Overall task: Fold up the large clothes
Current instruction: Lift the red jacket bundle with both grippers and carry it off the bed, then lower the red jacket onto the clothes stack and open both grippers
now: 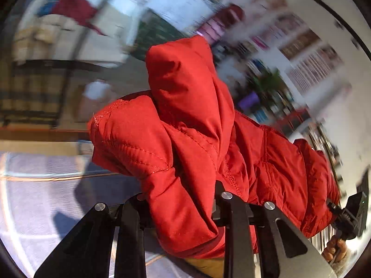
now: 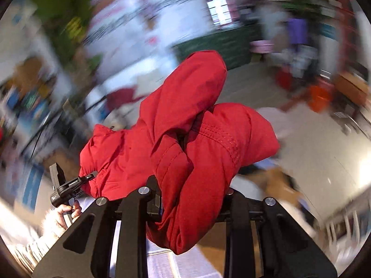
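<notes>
A red padded jacket [image 1: 185, 139] hangs in the air between both grippers. My left gripper [image 1: 180, 208] is shut on a bunched edge of the jacket, which drapes over its fingers and hides the tips. The jacket stretches right toward the right gripper [image 1: 343, 217], seen at the far right edge. In the right wrist view my right gripper [image 2: 187, 208] is shut on another bunched part of the red jacket [image 2: 197, 134]. The left gripper [image 2: 69, 185] shows at the lower left, gripping the jacket's other end.
A pale lilac patterned cloth [image 1: 41, 185] covers the surface below with a wooden edge [image 1: 34, 136] behind. The room behind is blurred: shelves, a green plant [image 2: 67, 7], a dark green counter [image 2: 222, 44], red clothes [image 1: 74, 7] on a rack.
</notes>
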The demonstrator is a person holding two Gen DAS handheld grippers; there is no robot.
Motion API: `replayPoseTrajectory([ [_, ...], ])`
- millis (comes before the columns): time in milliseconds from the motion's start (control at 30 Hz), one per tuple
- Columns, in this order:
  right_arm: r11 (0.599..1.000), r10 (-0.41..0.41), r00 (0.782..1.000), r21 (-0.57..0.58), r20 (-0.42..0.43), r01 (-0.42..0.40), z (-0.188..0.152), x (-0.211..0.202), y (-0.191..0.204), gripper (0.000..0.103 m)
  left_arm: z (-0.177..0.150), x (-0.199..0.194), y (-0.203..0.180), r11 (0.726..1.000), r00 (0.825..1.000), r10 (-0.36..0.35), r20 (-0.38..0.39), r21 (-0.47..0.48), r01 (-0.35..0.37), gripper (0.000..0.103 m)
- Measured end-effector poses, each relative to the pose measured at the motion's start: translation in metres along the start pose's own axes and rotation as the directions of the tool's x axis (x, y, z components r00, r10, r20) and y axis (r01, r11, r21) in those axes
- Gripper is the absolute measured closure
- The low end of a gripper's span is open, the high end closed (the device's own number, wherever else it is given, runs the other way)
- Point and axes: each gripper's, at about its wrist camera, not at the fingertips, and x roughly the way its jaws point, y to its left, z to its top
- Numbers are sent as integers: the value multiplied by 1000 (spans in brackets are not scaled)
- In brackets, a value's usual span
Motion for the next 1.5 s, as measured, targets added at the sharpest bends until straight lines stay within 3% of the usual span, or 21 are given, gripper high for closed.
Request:
replayPoseTrajectory([
  [67,993,-73,996,92,40,70,-26,-34,-48,76,-8,49,-30,996,995,-35,-94,84,43,78],
  [133,972,-152,988,185,39,142,-65,-54,-95,76,-19,99,-45,989,979,-22,-202,136,50,77],
  [200,931,-181,983,322,2,171,-110,-60,-140,76,-44,146,-54,985,954,35,-299,172,18,74],
  [267,845,-199,978,495,-59,202,-173,-55,-190,76,-57,165,-51,975,951,108,-289,216,-45,70],
  [300,782,-163,985,601,-59,166,-205,-53,-210,75,-58,167,-43,977,949,113,-294,208,-51,67],
  [400,667,-60,998,745,22,23,-265,-42,-234,73,-49,185,-22,982,925,122,-359,178,-61,59],
  [500,639,-32,998,769,52,-19,-280,-31,-235,71,-45,193,-15,970,900,174,-400,226,-87,53],
  [567,580,7,996,811,90,-77,-287,-22,-241,69,-48,200,-20,971,884,190,-426,217,-104,47],
  [700,566,6,997,821,81,-70,-298,-11,-248,64,-51,211,-7,967,867,216,-449,222,-126,30],
  [833,542,-6,997,838,83,-67,-313,-7,-253,55,-58,219,-3,965,866,242,-439,203,-167,14],
  [1000,503,-5,996,861,90,-75,-324,-3,-258,50,-61,220,-2,958,864,270,-425,209,-197,7],
  [1100,471,-26,998,881,64,-44,-325,-7,-258,38,-55,207,-7,951,864,296,-407,213,-225,6],
  [1167,478,-38,998,878,53,-29,-320,-9,-256,36,-51,188,-15,933,876,339,-342,245,-265,5],
  [1300,540,-111,994,838,-21,78,-299,-22,-245,30,-51,155,-35,890,894,388,-226,345,-299,6],
  [1500,560,-196,978,810,-76,175,-283,-47,-231,28,-62,120,-61,794,876,463,-133,502,-343,6],
])
